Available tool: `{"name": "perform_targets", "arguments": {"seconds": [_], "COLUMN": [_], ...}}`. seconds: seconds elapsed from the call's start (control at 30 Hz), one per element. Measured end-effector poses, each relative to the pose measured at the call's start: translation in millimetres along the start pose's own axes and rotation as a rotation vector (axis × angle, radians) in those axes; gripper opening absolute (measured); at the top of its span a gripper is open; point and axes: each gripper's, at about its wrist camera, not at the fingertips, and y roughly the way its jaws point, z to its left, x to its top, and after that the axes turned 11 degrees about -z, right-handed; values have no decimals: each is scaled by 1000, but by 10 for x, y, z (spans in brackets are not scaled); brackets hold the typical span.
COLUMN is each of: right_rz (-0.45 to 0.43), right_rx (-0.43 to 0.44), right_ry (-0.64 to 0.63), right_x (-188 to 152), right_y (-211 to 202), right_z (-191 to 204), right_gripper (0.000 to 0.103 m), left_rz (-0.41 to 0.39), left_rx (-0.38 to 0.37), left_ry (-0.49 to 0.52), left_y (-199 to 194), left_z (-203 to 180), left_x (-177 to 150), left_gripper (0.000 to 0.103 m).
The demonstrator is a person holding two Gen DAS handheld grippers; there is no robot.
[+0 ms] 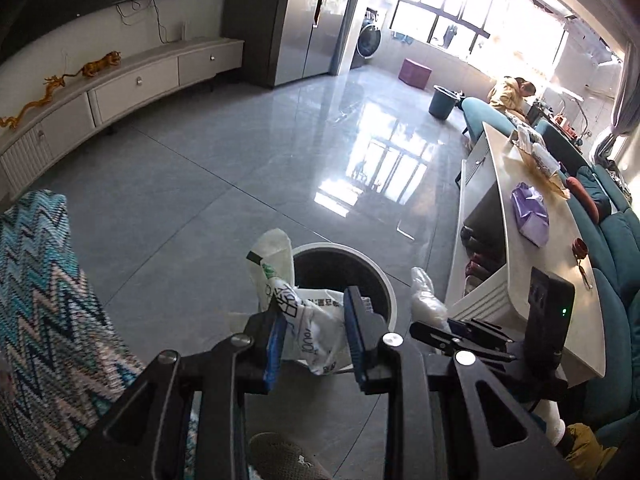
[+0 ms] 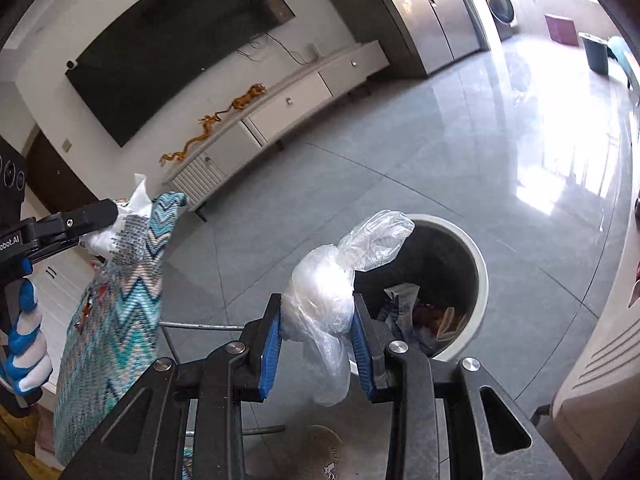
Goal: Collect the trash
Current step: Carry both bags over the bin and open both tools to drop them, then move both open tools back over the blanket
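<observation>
My left gripper (image 1: 316,328) is shut on a crumpled white printed plastic bag (image 1: 316,332), held above the near rim of a round white trash bin (image 1: 390,292). My right gripper (image 2: 318,332) is shut on a wad of clear plastic wrap (image 2: 320,300), held just left of the same bin (image 2: 482,276), which holds a carton and other trash. In the left wrist view the clear wrap (image 1: 426,296) and the right gripper (image 1: 460,336) show to the right of the bin. In the right wrist view the left gripper (image 2: 80,220) shows at far left with the white bag (image 2: 136,204).
A zigzag-patterned cushion (image 1: 44,288) is at the left, also in the right wrist view (image 2: 120,300). A long white coffee table (image 1: 556,248) with a purple bag and a teal sofa (image 1: 616,240) are at the right. A TV cabinet (image 1: 132,84) lines the far wall across grey tile floor.
</observation>
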Motion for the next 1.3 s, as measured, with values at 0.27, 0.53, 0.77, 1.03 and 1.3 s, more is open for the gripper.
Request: {"name": "perform_targets", "arguments": {"seconds": [0.27,0.53,0.77,1.03,1.3], "right_rz": [72,127,132,84,-18], "right_rx": [-41,-119,-160,-153,-94], "right_ry": [18,-11,-19,9,-46], "right_x": [29,-30,-110,-28,169], "right_y": [501,785,784,600,117], "right_z": [-296,-436,-471,-277,271], "right_gripper": [32,46,58,63,63], "left_rz": [85,114,120,77,-128], "left_rx": [12,-16,-53,-47,74], "left_ry": [-37,-116,-171,-142,-118], "left_y": [870,1275,1271,824,-153], "left_z": [-43,28,124,90,302], "left_x": [142,146,133,129,171], "left_gripper": [30,46,50,51,50]}}
